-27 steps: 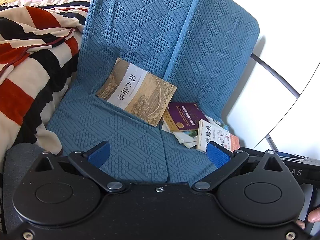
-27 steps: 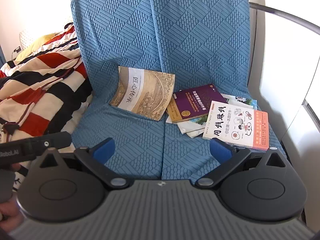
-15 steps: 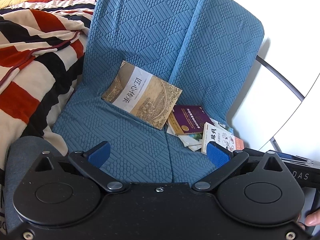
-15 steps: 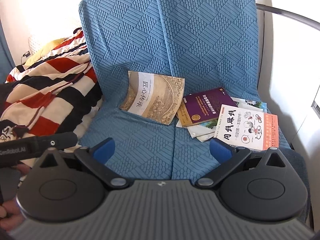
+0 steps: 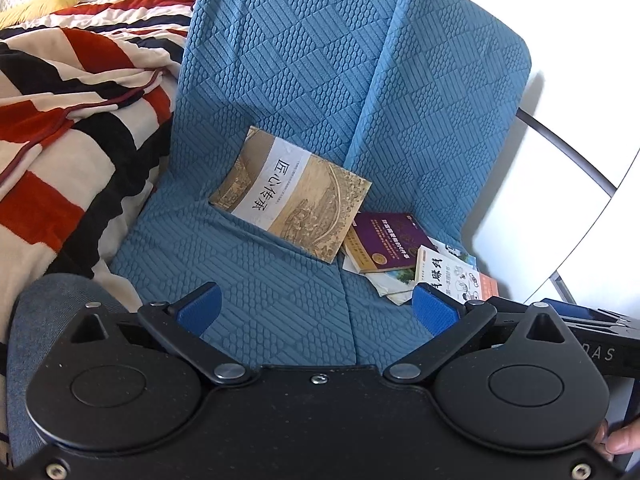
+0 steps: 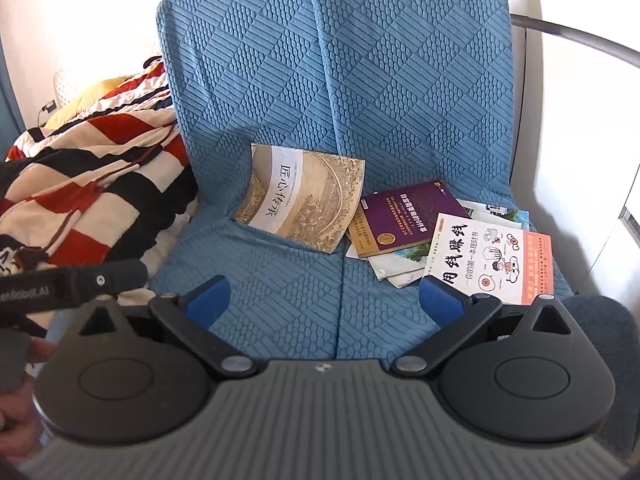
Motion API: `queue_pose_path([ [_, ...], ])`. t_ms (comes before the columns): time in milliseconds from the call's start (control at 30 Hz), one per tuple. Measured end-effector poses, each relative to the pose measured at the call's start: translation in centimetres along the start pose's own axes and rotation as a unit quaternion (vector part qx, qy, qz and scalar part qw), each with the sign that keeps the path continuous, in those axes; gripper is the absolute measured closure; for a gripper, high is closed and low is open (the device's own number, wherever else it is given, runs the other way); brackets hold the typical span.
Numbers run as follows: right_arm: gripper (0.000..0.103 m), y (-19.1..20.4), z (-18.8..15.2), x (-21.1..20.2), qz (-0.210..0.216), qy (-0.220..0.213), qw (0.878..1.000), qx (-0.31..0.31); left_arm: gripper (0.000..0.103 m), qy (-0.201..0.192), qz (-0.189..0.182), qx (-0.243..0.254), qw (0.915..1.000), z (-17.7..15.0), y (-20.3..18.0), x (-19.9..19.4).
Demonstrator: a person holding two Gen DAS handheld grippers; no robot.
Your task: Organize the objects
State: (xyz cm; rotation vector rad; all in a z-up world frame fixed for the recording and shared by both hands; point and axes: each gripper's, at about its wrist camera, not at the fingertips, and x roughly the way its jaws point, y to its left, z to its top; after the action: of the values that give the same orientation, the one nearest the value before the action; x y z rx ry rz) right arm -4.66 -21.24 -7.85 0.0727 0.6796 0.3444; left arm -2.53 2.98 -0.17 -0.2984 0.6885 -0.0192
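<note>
Blue-padded left gripper (image 5: 316,308) & right gripper (image 6: 324,302): both spread wide, empty, touching nothing, above blue seat cover (image 6: 280,300). Tan book (image 6: 300,196) at 12 o'clock leans on backrest; purple book (image 6: 404,216), white-orange book (image 6: 492,260) at 2 o'clock.

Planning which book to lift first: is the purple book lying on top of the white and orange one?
No, the white and orange book overlaps the corner of the purple book.

Both grippers (image 5: 316,308) (image 6: 324,300) perhaps slightly nearer books (image 6: 404,220)
</note>
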Motion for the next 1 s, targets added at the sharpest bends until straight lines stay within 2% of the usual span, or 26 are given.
queue_pose_path([
  [367,0.0,-0.4,-0.3,0.5,0.0,0.001,1.0,0.001,0.001,0.0,0.003,0.01,0.9999,-0.5,-0.8,0.9],
  [533,0.0,-0.8,-0.8,0.7,0.0,0.001,1.0,0.003,0.001,-0.002,-0.01,0.016,0.9998,-0.5,-0.7,1.1],
  [733,0.0,-1.5,-0.8,1.1,-0.001,-0.004,1.0,0.012,0.001,0.002,-0.014,0.011,0.9998,-0.3,-1.0,2.3],
  [1000,0.0,-2.4,-1.3,2.9,-0.013,-0.023,1.0,0.013,0.001,-0.014,-0.025,0.005,0.9996,0.9,-1.2,4.9],
])
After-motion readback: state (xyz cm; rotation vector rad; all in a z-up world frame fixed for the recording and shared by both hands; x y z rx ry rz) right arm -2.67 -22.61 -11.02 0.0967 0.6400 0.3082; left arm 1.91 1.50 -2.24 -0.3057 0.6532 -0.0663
